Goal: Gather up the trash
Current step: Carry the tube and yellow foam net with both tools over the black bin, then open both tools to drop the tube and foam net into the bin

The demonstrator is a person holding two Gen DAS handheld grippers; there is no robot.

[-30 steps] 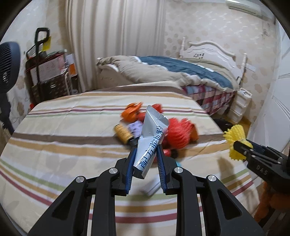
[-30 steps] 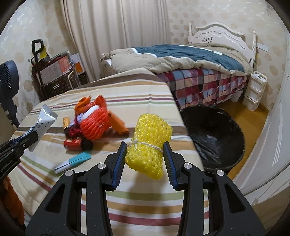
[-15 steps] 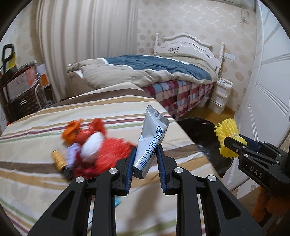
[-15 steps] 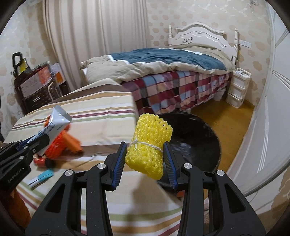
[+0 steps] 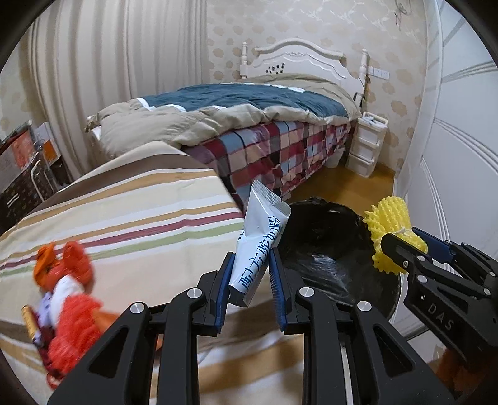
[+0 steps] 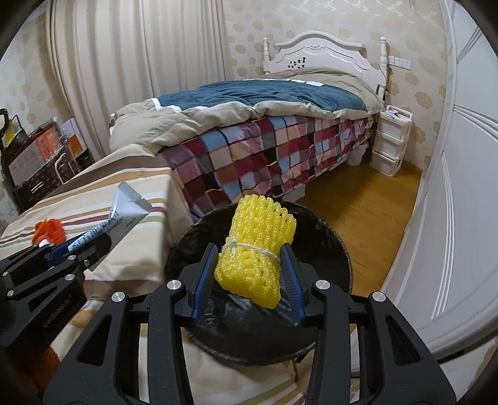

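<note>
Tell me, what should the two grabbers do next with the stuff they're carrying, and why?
Probably open the right gripper first: its yellow foam net already hangs over the black-lined trash bin. The left gripper, holding the white tube, looks short of the bin.

A bedroom with beige floral-patterned wallpaper (image 6: 249, 21) and pale pleated floor-length curtains (image 6: 124, 62) along the far wall. A bed with a white carved wooden headboard (image 6: 323, 51) carries a teal and tan duvet (image 6: 264, 93) over a red, blue and pink checked sheet (image 6: 264, 155). A small white plastic drawer unit (image 6: 390, 140) stands beside it on the honey-coloured wooden floor (image 6: 367, 205). White panelled doors (image 6: 460, 187) line the right side.
</note>
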